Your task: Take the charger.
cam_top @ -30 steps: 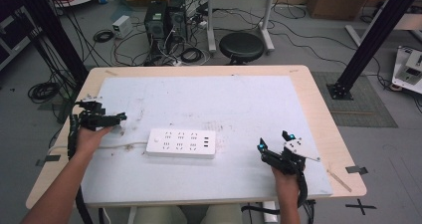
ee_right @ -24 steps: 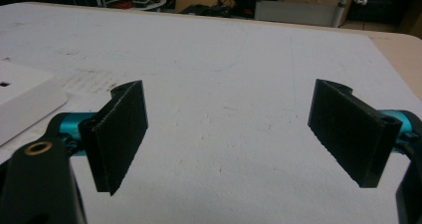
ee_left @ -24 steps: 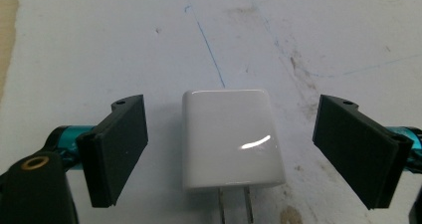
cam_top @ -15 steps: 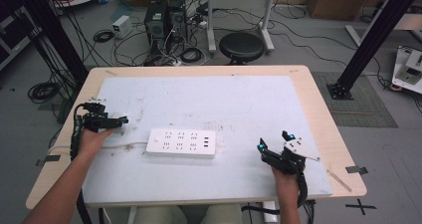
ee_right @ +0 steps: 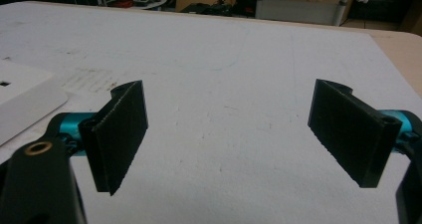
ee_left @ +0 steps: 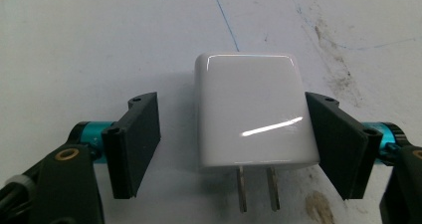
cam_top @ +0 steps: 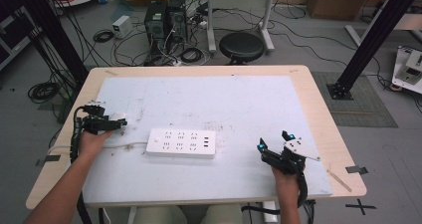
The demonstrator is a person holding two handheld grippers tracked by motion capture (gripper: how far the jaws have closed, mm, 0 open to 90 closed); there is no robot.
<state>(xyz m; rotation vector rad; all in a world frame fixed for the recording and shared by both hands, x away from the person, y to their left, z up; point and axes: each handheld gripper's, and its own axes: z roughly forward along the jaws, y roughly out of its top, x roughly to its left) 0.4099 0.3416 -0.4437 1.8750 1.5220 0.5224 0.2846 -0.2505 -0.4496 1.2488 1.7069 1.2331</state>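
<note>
A white plug adapter [ee_left: 251, 114] lies flat on the white mat, its two metal prongs [ee_left: 256, 186] pointing toward the camera. My left gripper [ee_left: 231, 109] straddles it. Its jaws have just been closing: the right pad [ee_left: 338, 139] is at the adapter's side and the left pad [ee_left: 137, 139] is still a gap away. In the high view that gripper [cam_top: 110, 124] sits at the mat's left side, left of a white power strip [cam_top: 182, 142]. My right gripper [cam_top: 275, 140] rests near the front right, its jaws [ee_right: 229, 114] wide open over bare mat.
The power strip's white cable [cam_top: 124, 145] runs left toward the left hand. One corner of the strip [ee_right: 25, 97] appears in the right gripper view. The wooden table edge [cam_top: 328, 129] frames the mat. A stool [cam_top: 242, 46] and cables stand on the floor beyond.
The left hand with its gripper has shifted slightly down and right in the high view, over the adapter. The right hand has stayed put.
</note>
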